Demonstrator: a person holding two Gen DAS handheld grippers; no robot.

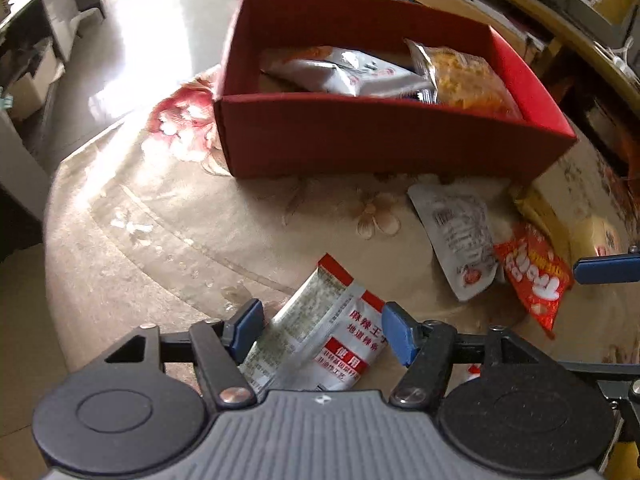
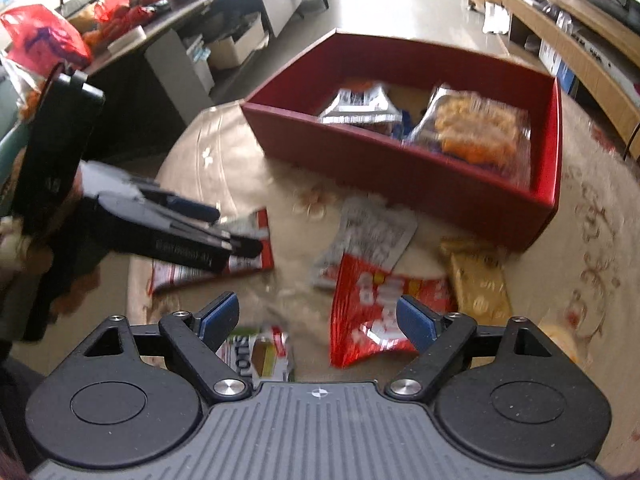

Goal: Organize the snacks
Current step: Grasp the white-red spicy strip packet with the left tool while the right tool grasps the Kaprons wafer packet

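A red box (image 1: 380, 148) stands on the round floral table and holds a silver packet (image 1: 344, 70) and an orange snack bag (image 1: 468, 80); it also shows in the right wrist view (image 2: 400, 176). My left gripper (image 1: 324, 328) is open, its blue pads on either side of a silver and red packet (image 1: 320, 336) lying on the table. My right gripper (image 2: 320, 320) is open above a red packet (image 2: 372, 312). A grey pouch (image 1: 456, 236), a red packet (image 1: 532, 276) and a yellow packet (image 2: 476, 280) lie in front of the box.
A small white and red packet (image 2: 260, 356) lies under the right gripper. The left gripper (image 2: 160, 220) shows at the left of the right wrist view. Desks with clutter (image 2: 120, 12) stand beyond the table; wooden shelving (image 2: 580, 32) runs along the right.
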